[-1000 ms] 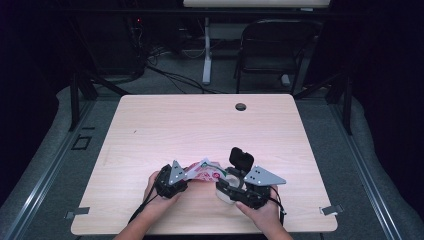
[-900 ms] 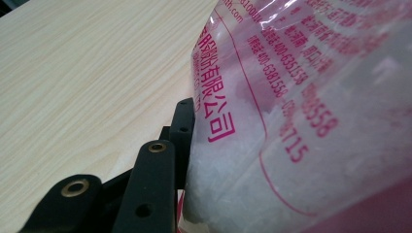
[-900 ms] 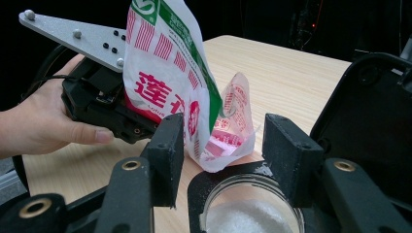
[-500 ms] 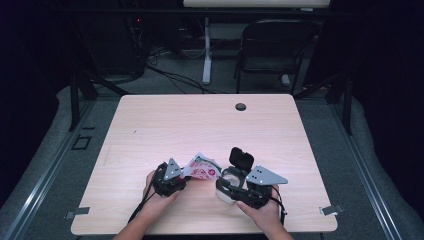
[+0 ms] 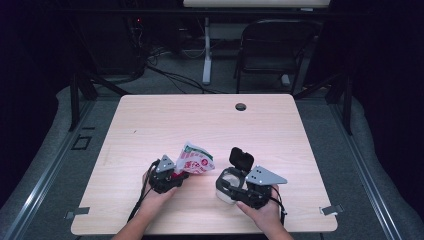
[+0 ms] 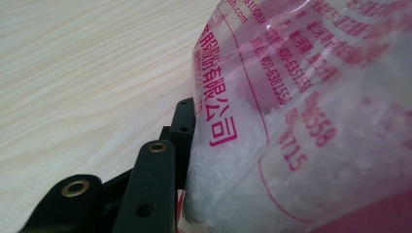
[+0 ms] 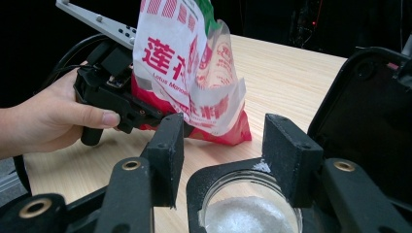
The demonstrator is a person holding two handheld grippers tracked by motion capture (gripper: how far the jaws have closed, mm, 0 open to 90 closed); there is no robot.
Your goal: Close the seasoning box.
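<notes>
The left gripper [image 5: 176,176] squeezes a crinkly plastic bag [image 5: 194,158] of white grains above the wooden table [image 5: 200,120]; the right gripper [image 5: 226,187] hugs a round jar [image 7: 250,213], lid flipped up.

Light wood worktop [image 5: 150,120], round hole [image 5: 240,106] near far edge. Jar [image 5: 226,183] with white grains stands on it, near front. Red-white bag [image 5: 194,159] tipped up just left of jar.
</notes>
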